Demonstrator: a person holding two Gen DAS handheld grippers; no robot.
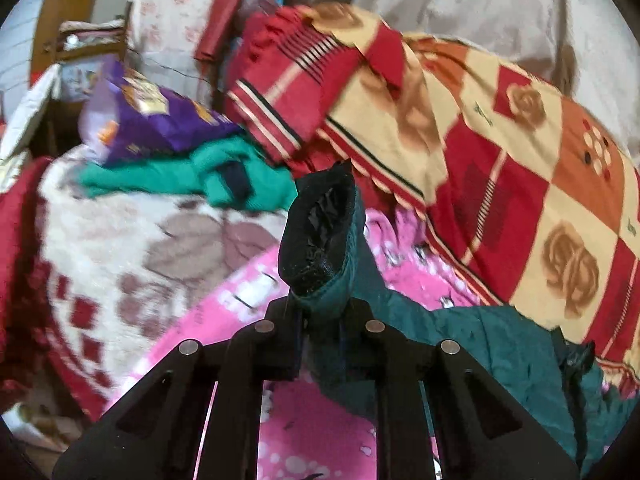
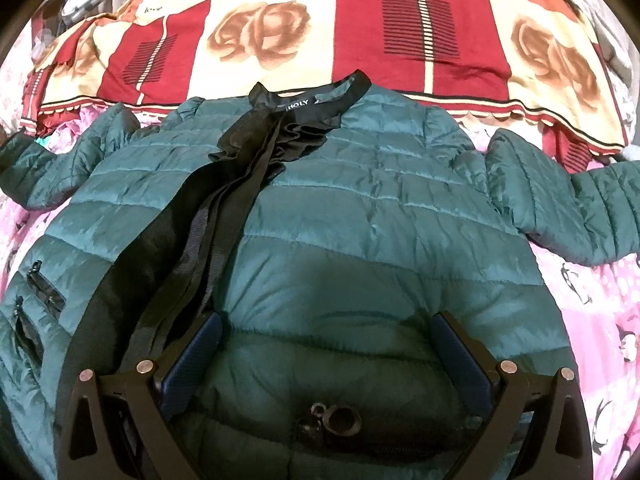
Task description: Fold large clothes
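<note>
The teal quilted jacket [image 2: 360, 216] is lying front-up on the bed, collar pointing toward 12 o'clock, sleeves spreading toward 9 and 3 o'clock, with its black-lined sleeve cuff [image 1: 320, 232] standing raised.

We see a dark teal quilted jacket [image 2: 360, 208] with black trim, on a pink penguin-print sheet [image 2: 592, 292], beside a red-and-cream rose-patterned blanket [image 2: 320, 20]

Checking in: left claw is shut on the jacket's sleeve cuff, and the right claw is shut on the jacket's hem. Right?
Not quite. The left claw is shut on the sleeve cuff, but the right claw is open: the right wrist view shows its fingers spread wide over the teal jacket, gripping nothing.
</note>
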